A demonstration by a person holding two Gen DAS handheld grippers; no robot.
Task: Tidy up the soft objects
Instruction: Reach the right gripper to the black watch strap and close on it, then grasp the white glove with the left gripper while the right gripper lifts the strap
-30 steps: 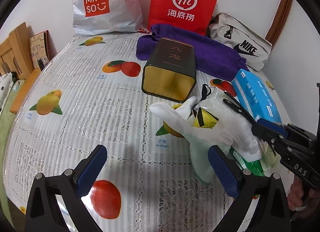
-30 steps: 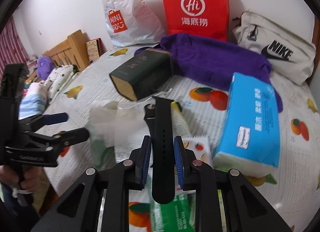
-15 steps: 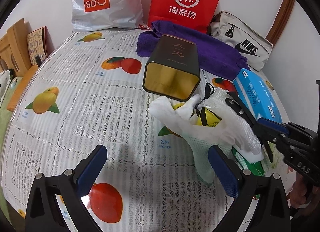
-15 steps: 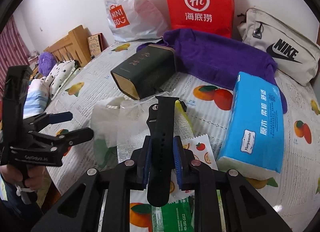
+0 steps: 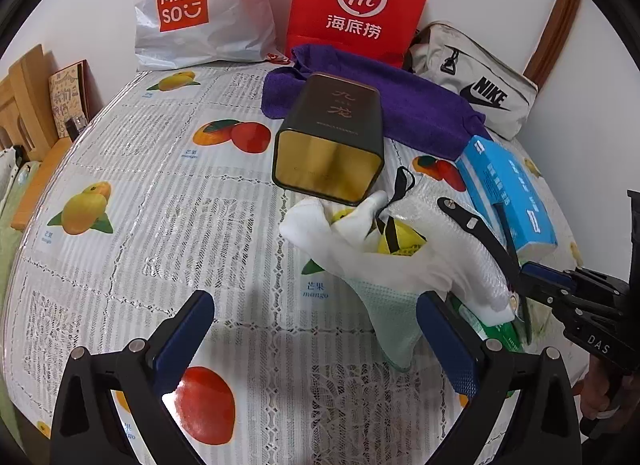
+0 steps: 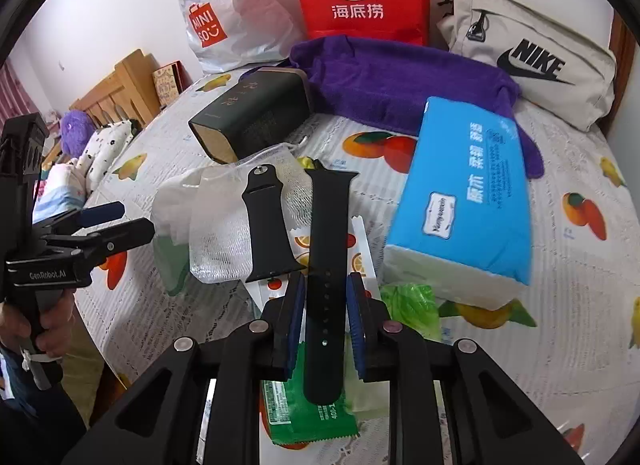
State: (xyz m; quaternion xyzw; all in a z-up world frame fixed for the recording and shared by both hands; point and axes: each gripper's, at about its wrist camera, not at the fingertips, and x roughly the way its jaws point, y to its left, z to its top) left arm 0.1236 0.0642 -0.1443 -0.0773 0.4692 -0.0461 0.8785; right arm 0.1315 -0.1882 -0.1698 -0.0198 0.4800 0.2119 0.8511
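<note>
Left gripper (image 5: 316, 339): jaws spread wide, holding nothing, above the fruit-printed tablecloth (image 5: 120, 169). Centre: dark rectangular tin (image 5: 332, 141) on its side; before it a white mesh pouch (image 5: 384, 261), with a short black silicone watch strap (image 6: 269, 221) lying on it. Right gripper (image 6: 325, 311): jaws narrow, clamping a long black perforated silicone watch strap (image 6: 327, 265). Right: blue tissue pack (image 6: 468, 201), partly on a purple towel (image 6: 392, 81).

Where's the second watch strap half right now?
Right wrist view: the loose strap half lies on the mesh bag, just left of the half clamped in the right tool.
</note>
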